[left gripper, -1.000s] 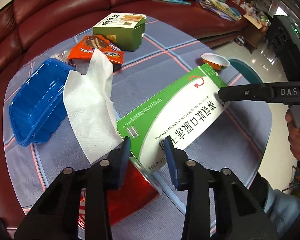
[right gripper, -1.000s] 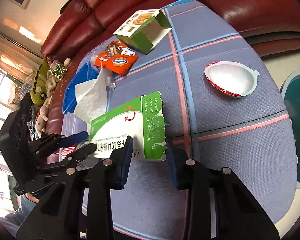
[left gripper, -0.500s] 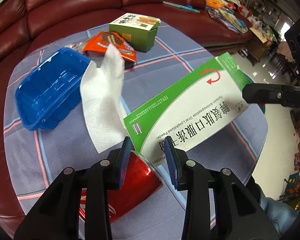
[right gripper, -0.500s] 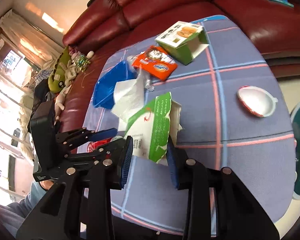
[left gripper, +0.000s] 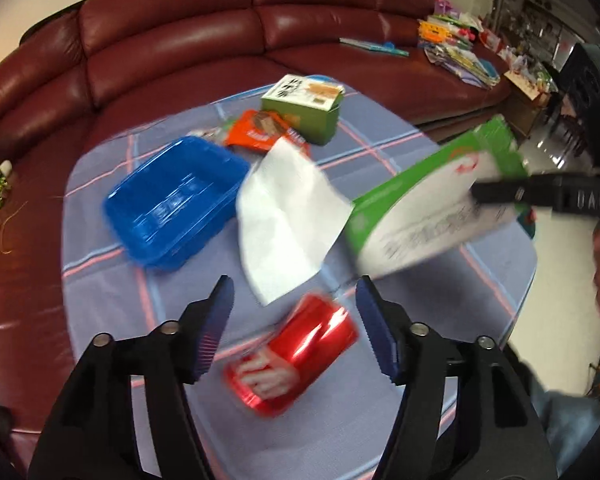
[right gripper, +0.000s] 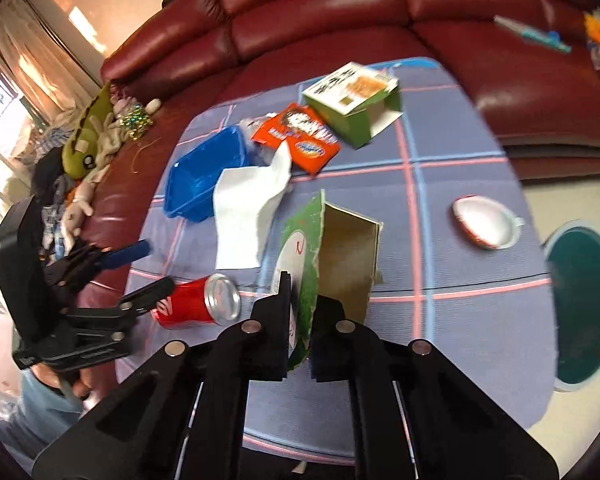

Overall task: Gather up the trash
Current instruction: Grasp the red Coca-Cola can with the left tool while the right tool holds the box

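Note:
My right gripper (right gripper: 300, 320) is shut on the wall of a green and white medicine box (right gripper: 340, 264), held open-end up above the table; the box shows at the right in the left wrist view (left gripper: 432, 212). My left gripper (left gripper: 296, 320) is open and empty, its fingers either side of a red soda can (left gripper: 296, 356) lying on the table. The can also shows in the right wrist view (right gripper: 196, 304). A white tissue (left gripper: 288, 216) lies beside a blue plastic tray (left gripper: 172, 204).
An orange snack wrapper (left gripper: 260, 132) and a green carton (left gripper: 304, 108) lie at the far side of the blue checked table (left gripper: 380, 152). A white foil lid (right gripper: 486, 226) lies at the right, with a teal bin (right gripper: 584, 304) beyond the table edge. A red sofa (left gripper: 180, 40) surrounds the table.
My left gripper let go of the medicine box and opened, drawing back above the red can. My right gripper closed on the box and lifted it to the right.

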The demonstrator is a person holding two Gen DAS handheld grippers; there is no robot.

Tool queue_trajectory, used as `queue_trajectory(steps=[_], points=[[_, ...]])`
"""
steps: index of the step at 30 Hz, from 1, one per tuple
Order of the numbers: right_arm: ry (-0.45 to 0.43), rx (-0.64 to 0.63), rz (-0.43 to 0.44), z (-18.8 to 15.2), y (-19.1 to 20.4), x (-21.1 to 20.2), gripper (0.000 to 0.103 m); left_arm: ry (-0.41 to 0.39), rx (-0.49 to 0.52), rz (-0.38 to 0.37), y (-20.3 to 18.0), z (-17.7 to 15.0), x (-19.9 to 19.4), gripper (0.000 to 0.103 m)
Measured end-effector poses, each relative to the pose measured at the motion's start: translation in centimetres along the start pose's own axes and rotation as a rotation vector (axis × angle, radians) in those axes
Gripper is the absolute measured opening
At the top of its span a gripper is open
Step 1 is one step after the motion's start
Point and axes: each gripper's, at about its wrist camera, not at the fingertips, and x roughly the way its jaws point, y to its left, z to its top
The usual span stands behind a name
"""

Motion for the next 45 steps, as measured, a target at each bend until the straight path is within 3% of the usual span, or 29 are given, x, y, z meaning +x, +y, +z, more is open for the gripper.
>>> queue_trajectory(steps=[7, 13, 17, 19, 21, 24, 30, 33, 41, 45], points=[[-0.017, -0.017, -0.039, -1.0, 0.4, -0.3, 0.006, 0.067, -0.004, -0.001, 1.6, -4.3, 0.1, 0.067], [-0.015, -0.038, -0.087, -1.7, 0.9, -0.7, 0.006, 0.075, 0.201, 0.081, -0.5, -3.4, 2.6, 0.08], [-0.024, -0.002, -0.091, -2.1, 0.0, -1.6, 0.006, 0.122, 0.257, 0.069, -1.2, -3.2, 4.9, 0.081], [-0.032, 0.01, -0.091, -2.3, -0.5, -1.9, 0.005, 0.121, 0.265, 0.064, -1.7, -3.6, 5.2, 0.075], [-0.035, 0.021, -0.086, -2.3, -0.8, -2.0, 0.005, 0.107, 0.252, 0.056, -2.1, -4.0, 4.8, 0.06], [-0.046, 0.036, -0.08, -2.3, -1.4, -2.3, 0.005, 0.088, 0.169, 0.04, -1.9, -4.0, 4.3, 0.052], [-0.068, 0.082, -0.055, -2.6, -2.9, -3.3, 0.004, 0.067, 0.007, 0.077, -1.8, -3.4, 3.3, 0.05], [-0.085, 0.103, -0.046, -2.8, -3.6, -4.1, 0.004, 0.038, -0.049, 0.036, -2.1, -2.5, 2.1, 0.05], [-0.145, 0.124, -0.036, -2.4, -4.9, -6.4, 0.003, -0.003, -0.024, 0.023, -4.9, -0.4, 0.4, 0.05], [-0.117, 0.116, -0.044, -2.6, -5.0, -5.9, 0.003, 0.01, -0.032, 0.014, -5.7, 0.0, 1.0, 0.05]])
